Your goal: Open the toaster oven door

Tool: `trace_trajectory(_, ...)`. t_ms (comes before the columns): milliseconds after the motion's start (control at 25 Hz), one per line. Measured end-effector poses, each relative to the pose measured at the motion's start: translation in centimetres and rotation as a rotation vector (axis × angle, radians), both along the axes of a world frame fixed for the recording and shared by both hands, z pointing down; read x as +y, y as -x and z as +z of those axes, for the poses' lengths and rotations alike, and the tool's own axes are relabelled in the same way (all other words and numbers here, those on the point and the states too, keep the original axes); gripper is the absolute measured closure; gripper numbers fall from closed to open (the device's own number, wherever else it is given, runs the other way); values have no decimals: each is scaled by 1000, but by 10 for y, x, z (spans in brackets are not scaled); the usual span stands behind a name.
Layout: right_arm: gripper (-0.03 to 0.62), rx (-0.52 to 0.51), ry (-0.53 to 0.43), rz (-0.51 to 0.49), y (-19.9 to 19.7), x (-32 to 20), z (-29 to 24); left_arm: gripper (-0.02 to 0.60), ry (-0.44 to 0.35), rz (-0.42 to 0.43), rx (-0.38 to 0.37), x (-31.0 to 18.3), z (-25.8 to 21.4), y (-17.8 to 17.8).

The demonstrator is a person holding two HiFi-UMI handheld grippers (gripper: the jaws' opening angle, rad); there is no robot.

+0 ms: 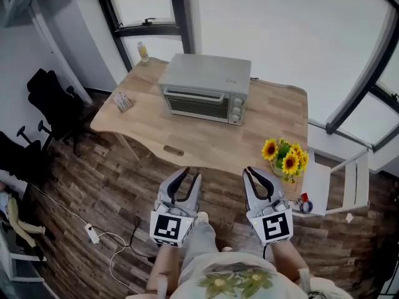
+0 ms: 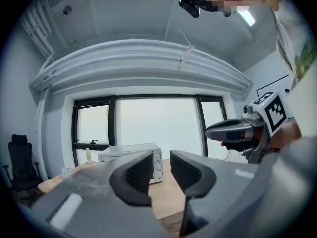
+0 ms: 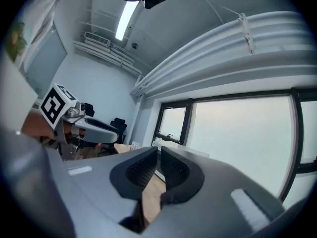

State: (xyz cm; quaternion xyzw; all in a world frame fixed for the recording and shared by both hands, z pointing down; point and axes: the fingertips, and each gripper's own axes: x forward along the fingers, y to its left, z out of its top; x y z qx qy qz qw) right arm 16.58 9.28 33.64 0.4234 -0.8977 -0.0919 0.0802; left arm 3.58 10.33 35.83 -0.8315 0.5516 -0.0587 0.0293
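Note:
A silver toaster oven (image 1: 206,89) stands at the back of the wooden table (image 1: 206,142), its glass door closed and its knobs on the right. Both grippers hang close to my body, short of the table's front edge and well away from the oven. My left gripper (image 1: 190,175) is open by a small gap with nothing between its jaws (image 2: 161,165); past them the oven (image 2: 124,152) shows far off. My right gripper (image 1: 250,169) has its jaws drawn together on nothing (image 3: 159,160).
A pot of sunflowers (image 1: 287,157) sits on the table's front right corner. A small bottle (image 1: 143,52) and a little box (image 1: 123,100) stand at the left side. Black chairs (image 1: 53,104) are on the left, a white chair (image 1: 349,179) on the right, and a cable (image 1: 93,234) lies on the floor.

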Motion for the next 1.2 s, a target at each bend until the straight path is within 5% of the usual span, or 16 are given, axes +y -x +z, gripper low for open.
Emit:
trace_trajectory(440,454,156,0,-7,45,-78,6,396,28,20,-30,-81,2,57)
trace_trajectory(840,413,277,-4,24,94,-144,20,327,29,132,-273,-154,20,100)
trace_trajectory(1200,414,329,16,43,119,-186,37,314,40,203,-400,-208,41,128)
